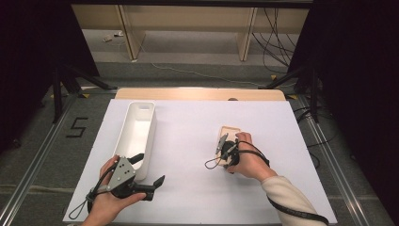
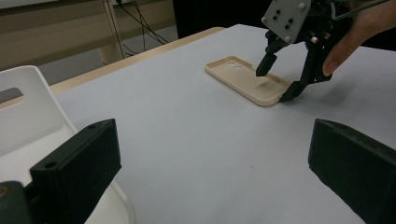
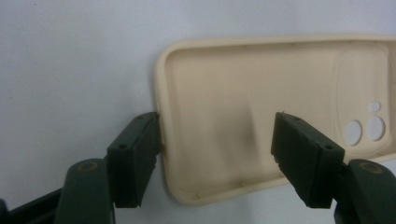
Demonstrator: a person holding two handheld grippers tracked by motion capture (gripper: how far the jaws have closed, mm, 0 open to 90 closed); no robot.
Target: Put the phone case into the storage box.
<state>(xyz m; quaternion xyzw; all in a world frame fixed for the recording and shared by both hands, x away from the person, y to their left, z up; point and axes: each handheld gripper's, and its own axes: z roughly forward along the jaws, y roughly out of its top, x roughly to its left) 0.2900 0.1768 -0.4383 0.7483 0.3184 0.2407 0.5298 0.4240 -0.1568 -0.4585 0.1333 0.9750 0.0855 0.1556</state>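
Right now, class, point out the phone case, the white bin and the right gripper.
phone case (image 3: 261, 116): right gripper view, on its inner floor.
white bin (image 1: 135, 134): high view, on its inside bottom.
right gripper (image 2: 275, 86): left gripper view, midway between its two fingertips, over the case's end.

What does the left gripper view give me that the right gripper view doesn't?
Left gripper view adds: the white bin beside the left claw, whose jaws stand wide open, the wooden table edge, and the whole right claw in the person's hand, tilted down over one end of the beige phone case.
Right gripper view adds: a close look into the case's hollow, with its camera cutouts. One jaw sits against the outside of the end wall and the other over the inside, not pressing.
Shared: the case lying hollow side up on the white table cover.
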